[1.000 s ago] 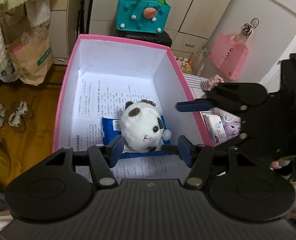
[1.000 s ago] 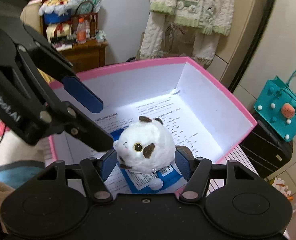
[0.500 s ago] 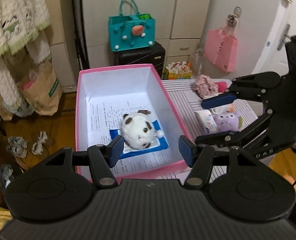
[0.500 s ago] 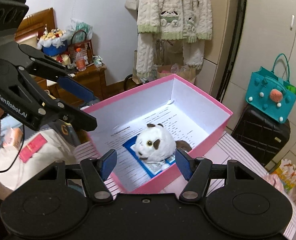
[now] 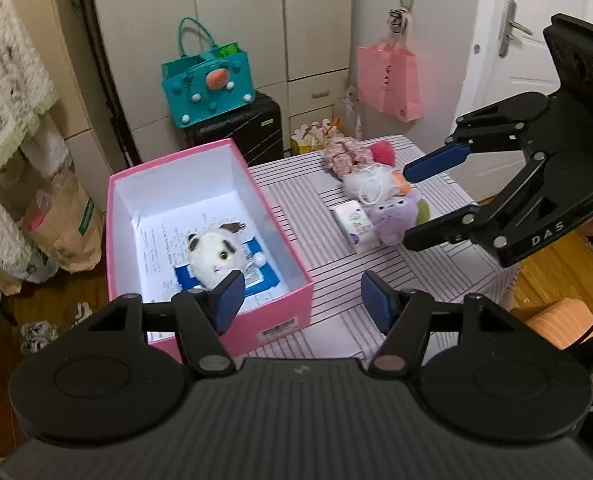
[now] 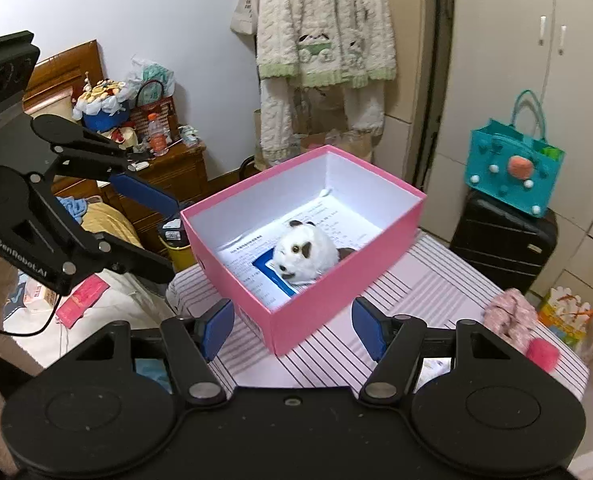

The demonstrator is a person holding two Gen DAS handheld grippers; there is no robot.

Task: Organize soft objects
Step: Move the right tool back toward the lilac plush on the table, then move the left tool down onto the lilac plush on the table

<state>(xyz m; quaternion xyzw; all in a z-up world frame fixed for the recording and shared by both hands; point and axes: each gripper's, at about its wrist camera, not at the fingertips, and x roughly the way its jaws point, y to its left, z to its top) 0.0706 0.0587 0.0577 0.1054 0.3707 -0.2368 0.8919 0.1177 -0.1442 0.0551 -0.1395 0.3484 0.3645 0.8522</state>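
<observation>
A white plush panda (image 5: 213, 252) lies on a blue packet inside the pink box (image 5: 284, 316) on the striped table; it also shows in the right wrist view (image 6: 305, 253). My left gripper (image 5: 301, 300) is open and empty, above the box's near right corner. My right gripper (image 6: 293, 325) is open and empty, above the near corner of the box (image 6: 308, 328). In the left wrist view the right gripper (image 5: 428, 200) hangs over a purple plush (image 5: 388, 216), a white plush (image 5: 370, 184), a tissue pack (image 5: 354, 222) and a pink floral cloth (image 5: 342, 156).
The striped table (image 5: 336, 280) ends at a drop on the right. A teal bag (image 5: 208, 84) on a black suitcase (image 5: 248, 132) stands behind the box. A paper bag (image 5: 64, 220) sits on the floor at left. A pink bag (image 5: 388, 76) hangs on the wall.
Both grippers have pulled back and up away from the box, open. The panda stays in the box. The table's other soft things have come into view.
</observation>
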